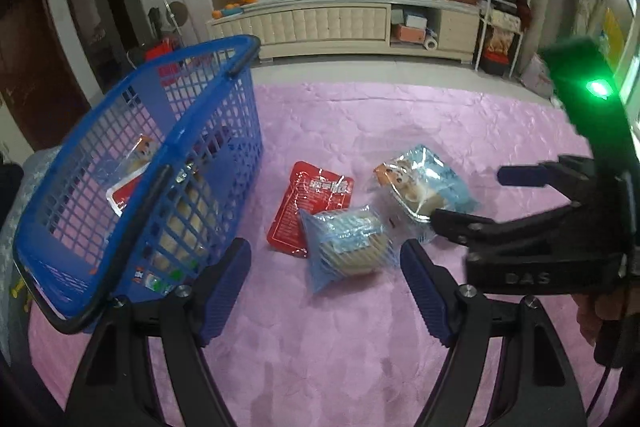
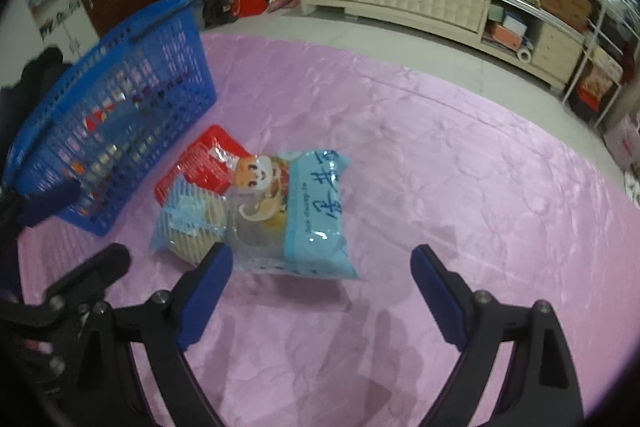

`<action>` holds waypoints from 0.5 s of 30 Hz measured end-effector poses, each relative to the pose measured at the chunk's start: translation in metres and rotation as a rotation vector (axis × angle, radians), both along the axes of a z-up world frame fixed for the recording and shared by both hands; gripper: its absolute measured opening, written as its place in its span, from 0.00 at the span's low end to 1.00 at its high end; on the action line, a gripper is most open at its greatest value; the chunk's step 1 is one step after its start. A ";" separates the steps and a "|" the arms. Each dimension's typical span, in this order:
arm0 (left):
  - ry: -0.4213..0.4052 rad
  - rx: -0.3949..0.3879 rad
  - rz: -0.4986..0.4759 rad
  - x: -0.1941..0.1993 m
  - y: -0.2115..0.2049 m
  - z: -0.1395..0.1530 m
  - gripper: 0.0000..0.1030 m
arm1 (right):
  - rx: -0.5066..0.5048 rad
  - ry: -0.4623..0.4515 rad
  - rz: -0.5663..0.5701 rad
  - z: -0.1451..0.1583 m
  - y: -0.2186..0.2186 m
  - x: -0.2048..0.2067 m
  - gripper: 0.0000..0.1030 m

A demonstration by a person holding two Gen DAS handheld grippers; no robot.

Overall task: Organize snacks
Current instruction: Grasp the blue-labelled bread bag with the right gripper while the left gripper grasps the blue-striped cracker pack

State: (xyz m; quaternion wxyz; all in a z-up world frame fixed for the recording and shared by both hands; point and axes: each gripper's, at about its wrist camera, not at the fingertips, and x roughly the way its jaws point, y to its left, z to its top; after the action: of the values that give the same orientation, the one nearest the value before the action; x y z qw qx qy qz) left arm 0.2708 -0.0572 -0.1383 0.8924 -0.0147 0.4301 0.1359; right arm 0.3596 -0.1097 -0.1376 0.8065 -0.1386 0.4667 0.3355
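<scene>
Soft, crinkly snack packs waiting on the pink cover, both grippers released above them.

The light-blue plastic snack bag with a cartoon face [image 2: 296, 211] looks light, puffy and slick; I judge it best pinched across its middle, not at the thin sealed edges, and gently, since the contents may crush. It lies on the pink quilted cover [image 2: 440, 167], touching a clear striped wrapper holding a round pale cake [image 1: 348, 247] and just beside a flat red foil pouch [image 1: 310, 205], which partly underlies the cake pack. The right gripper [image 2: 322, 301] hangs near it, jaws wide, holding nothing; the left gripper [image 1: 326, 291] is likewise spread and empty, framing the cake pack. To the left stands the blue plastic lattice basket [image 1: 136, 163], already holding some packs.
</scene>
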 end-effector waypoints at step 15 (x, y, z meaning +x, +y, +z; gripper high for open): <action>0.055 -0.076 0.019 0.010 0.010 -0.011 0.73 | 0.001 -0.018 0.027 -0.018 0.011 -0.003 0.67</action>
State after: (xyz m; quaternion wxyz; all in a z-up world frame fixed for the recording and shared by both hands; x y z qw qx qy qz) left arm 0.2808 -0.0474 -0.1489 0.8777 -0.0490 0.4591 0.1284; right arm 0.3568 -0.0984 -0.1553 0.8061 -0.1475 0.4573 0.3455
